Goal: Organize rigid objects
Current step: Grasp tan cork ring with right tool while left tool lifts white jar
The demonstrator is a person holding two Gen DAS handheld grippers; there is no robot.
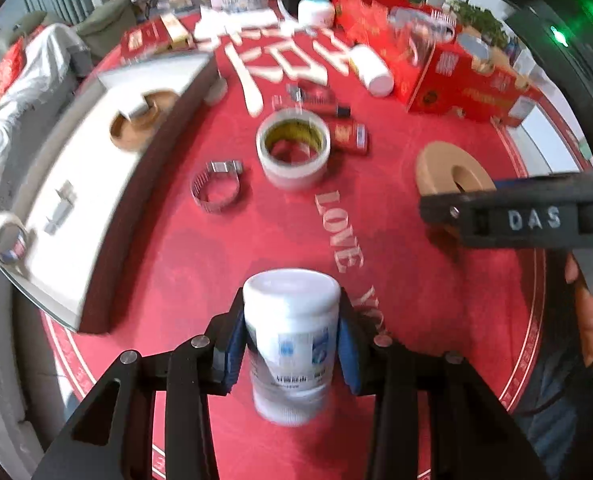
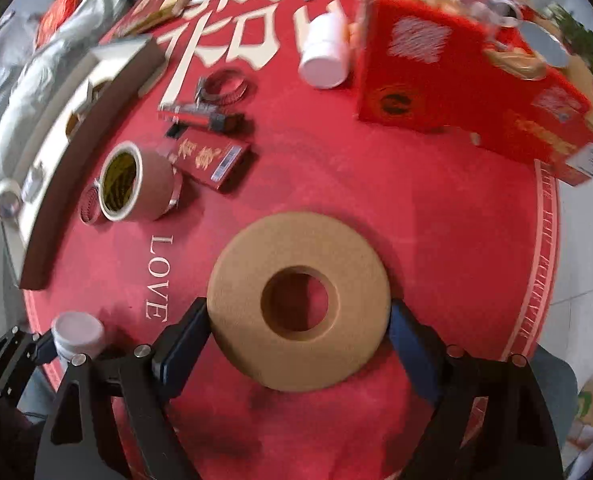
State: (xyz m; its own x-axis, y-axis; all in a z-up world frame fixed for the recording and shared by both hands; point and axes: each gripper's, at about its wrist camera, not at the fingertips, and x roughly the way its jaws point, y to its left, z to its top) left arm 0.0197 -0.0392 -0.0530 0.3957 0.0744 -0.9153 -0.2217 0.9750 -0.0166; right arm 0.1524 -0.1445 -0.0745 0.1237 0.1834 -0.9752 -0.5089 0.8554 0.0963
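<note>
Left gripper (image 1: 292,344) is clenched on the bottle (image 1: 290,344), held clear of the red cloth (image 1: 256,240). Right gripper (image 2: 298,344) straddles the cork ring (image 2: 298,304), which lies flat on the cloth near me; its pads look to be touching the rim on both sides, but I can't tell if they're actually pressing yet.

What worries me: the ring is a wide, low disc with a rounded edge, so pads catching only that curve could let it squirt out or tip when I lift. The bottle is smooth white plastic with a glossy label, gripped around the middle, so a quick swing could let it slide. The two grippers are also close together, so a clash is possible.

Materials: ring is grainy tan cork, matte, with a clean round hole. Cloth is felt-like with cream lettering. Tape roll (image 2: 130,180) is cardboard-cored; the hose clamp (image 1: 216,188) is ribbed metal. The white tray (image 1: 96,184) at left has hard straight walls.
</note>
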